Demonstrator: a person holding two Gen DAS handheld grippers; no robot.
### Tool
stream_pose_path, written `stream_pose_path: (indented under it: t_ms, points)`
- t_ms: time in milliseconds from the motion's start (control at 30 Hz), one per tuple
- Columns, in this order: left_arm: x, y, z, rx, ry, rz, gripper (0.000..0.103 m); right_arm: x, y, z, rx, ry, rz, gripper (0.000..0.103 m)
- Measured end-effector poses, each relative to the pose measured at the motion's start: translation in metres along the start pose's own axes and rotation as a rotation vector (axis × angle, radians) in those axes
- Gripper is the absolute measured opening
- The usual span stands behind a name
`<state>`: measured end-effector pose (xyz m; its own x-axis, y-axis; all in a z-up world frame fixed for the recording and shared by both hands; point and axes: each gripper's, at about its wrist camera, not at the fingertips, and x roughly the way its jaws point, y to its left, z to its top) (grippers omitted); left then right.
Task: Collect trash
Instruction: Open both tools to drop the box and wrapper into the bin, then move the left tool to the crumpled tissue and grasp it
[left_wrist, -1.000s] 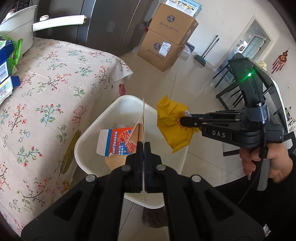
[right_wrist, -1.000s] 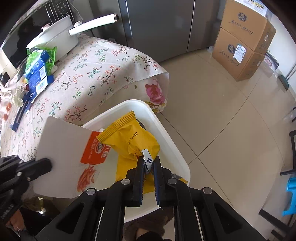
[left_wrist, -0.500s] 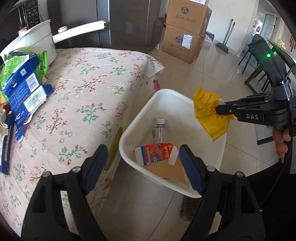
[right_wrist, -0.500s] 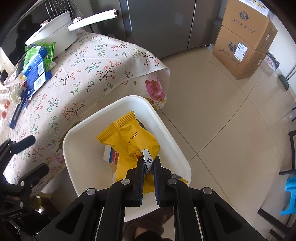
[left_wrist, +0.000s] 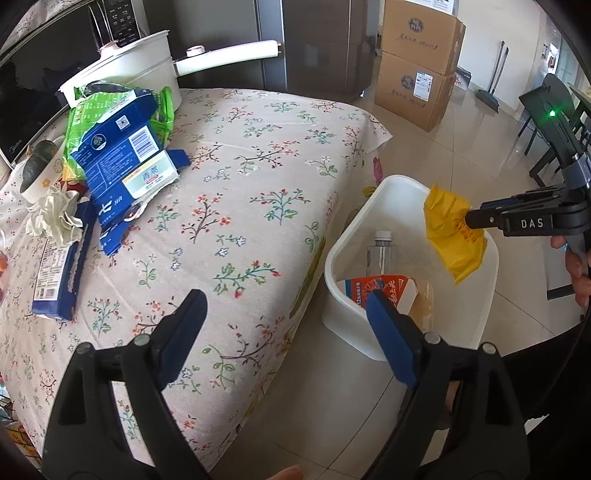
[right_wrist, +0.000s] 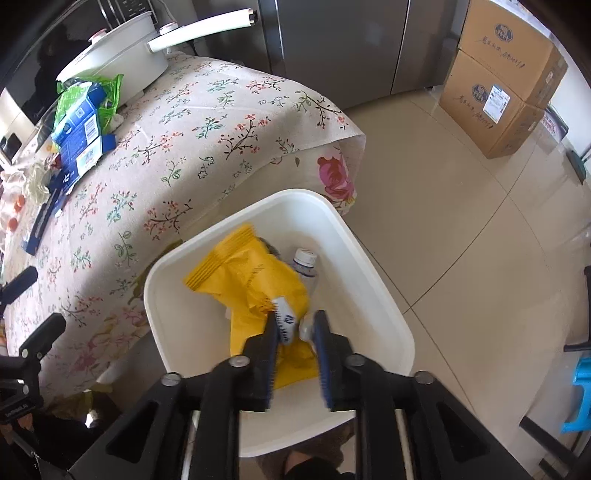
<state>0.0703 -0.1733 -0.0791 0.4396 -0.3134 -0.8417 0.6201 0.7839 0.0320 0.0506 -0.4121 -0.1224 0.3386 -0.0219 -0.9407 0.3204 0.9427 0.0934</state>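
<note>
A white bin (left_wrist: 406, 181) (right_wrist: 295, 195) stands on the floor beside the floral-cloth table (left_wrist: 258, 177). Inside lie an orange-and-white carton (left_wrist: 380, 288) and a clear bottle (left_wrist: 382, 251). Over the bin, my right gripper (right_wrist: 295, 325) (left_wrist: 476, 218) points down with its jaws opening. A yellow snack packet (right_wrist: 251, 280) (left_wrist: 450, 236) still hangs between them, against the left pad only. My left gripper (left_wrist: 284, 302) (right_wrist: 35, 306) is open and empty at the table's near corner, its jaws still widening. Trash on the table: blue boxes (left_wrist: 122, 158), a green bag (left_wrist: 110, 107) and crumpled tissue (left_wrist: 55, 218).
A white pot (left_wrist: 122, 62) with a long handle stands at the table's back. Two stacked cardboard boxes (left_wrist: 417, 62) sit on the tiled floor by the fridge. Dark chairs (left_wrist: 546, 122) stand at the right. A hand (left_wrist: 576, 266) grips the right gripper's handle.
The left gripper let go of the carton, which now lies in the bin, opened wide and swung left toward the table. The right gripper's jaws have parted around the yellow packet.
</note>
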Motion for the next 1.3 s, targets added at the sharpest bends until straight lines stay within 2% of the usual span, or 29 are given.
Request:
stream_pose_path:
  t_ms: [33, 100, 467, 733, 933, 1167, 1300]
  points:
    - [-0.001, 0.002, -0.001, -0.002, 0.000, 0.003, 0.088, -0.002, 0.000, 0.001, 0.011, -0.008, 0.002, 0.059]
    - [-0.003, 0.005, -0.002, -0.007, 0.002, 0.002, 0.088, -0.007, 0.003, 0.002, 0.016, -0.034, 0.006, 0.070]
    - [-0.012, 0.026, -0.001, -0.048, -0.009, 0.019, 0.088, -0.016, 0.028, 0.013, -0.026, -0.057, 0.015, 0.070]
    - [-0.019, 0.062, 0.002, -0.105, -0.015, 0.062, 0.088, -0.020, 0.054, 0.024, -0.064, -0.075, 0.020, 0.074]
    - [-0.018, 0.108, 0.006, -0.160, -0.021, 0.151, 0.089, -0.022, 0.081, 0.037, -0.104, -0.088, 0.033, 0.077]
    - [-0.013, 0.181, 0.016, -0.291, -0.048, 0.268, 0.091, -0.023, 0.120, 0.057, -0.164, -0.104, 0.045, 0.079]
    - [-0.006, 0.216, 0.021, -0.362, -0.075, 0.294, 0.091, -0.022, 0.141, 0.071, -0.190, -0.116, 0.040, 0.079]
